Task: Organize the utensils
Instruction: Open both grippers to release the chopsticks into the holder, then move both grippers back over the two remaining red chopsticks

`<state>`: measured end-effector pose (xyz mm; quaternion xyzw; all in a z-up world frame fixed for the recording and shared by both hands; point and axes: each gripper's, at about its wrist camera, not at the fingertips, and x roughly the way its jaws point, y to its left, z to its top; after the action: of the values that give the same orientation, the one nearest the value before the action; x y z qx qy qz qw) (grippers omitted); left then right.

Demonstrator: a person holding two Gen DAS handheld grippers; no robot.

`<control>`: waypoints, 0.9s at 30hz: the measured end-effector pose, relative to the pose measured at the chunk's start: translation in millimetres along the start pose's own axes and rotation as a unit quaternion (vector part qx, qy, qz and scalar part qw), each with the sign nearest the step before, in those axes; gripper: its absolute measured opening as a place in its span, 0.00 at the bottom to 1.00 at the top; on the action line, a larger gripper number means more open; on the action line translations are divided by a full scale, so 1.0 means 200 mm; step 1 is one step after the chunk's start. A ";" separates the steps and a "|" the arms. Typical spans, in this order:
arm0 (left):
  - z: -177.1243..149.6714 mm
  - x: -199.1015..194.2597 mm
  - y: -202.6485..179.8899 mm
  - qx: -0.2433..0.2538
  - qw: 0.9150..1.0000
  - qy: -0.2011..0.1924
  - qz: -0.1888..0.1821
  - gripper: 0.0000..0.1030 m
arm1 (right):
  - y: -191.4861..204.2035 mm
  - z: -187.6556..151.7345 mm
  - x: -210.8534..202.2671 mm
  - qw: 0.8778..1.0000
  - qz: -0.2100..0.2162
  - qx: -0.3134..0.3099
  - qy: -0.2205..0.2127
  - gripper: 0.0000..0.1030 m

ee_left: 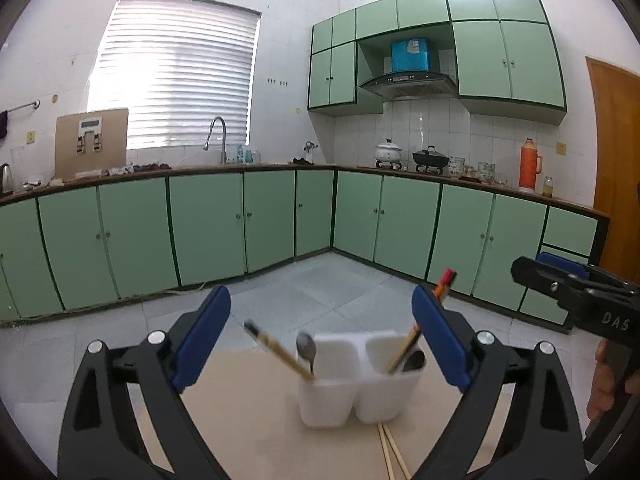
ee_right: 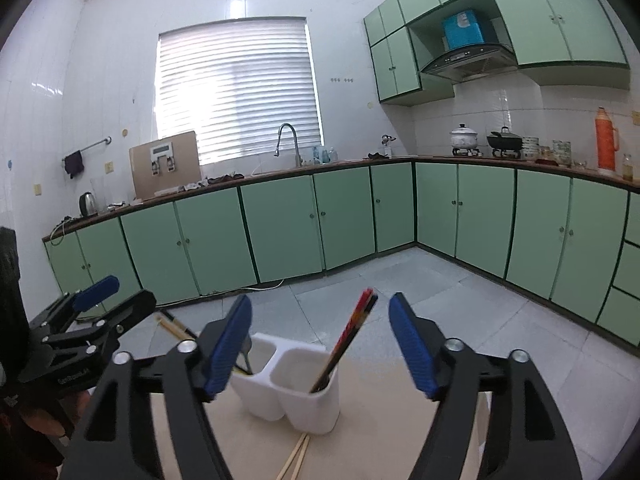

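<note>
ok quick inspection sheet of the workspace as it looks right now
surface: tan tabletop, mostly bare
job's things: white two-compartment holder; spoon and light chopsticks in its left compartment; dark red-tipped chopsticks leaning in its right one; a pale chopstick pair lying on the table in front of the holder
clutter: nothing seen on the table
grippers: left gripper open, nothing between the pads; right gripper open, holding nothing
cables: white cable on the floor by the base cabinets
surroundings: green cabinets, sink tap, orange flask, pots on the counter
</note>
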<state>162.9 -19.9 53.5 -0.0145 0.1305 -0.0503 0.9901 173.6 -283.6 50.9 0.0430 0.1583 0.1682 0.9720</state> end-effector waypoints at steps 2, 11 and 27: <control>-0.03 -0.04 0.01 -0.003 1.000 0.005 -0.001 0.88 | 0.00 -0.03 -0.04 1.000 0.002 0.009 0.003 0.75; -0.19 -0.22 0.00 0.006 0.999 0.040 -0.001 0.90 | 0.06 -0.21 -0.21 1.000 0.008 0.016 0.020 0.89; -0.48 -0.41 -0.03 0.013 0.996 0.090 0.007 0.93 | 0.11 -0.54 -0.33 0.998 -0.013 0.014 0.065 0.94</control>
<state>58.3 -19.1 -18.2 0.0041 0.2181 -0.0459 0.9748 71.9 -282.6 -29.4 0.0434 0.2242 0.1559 0.9610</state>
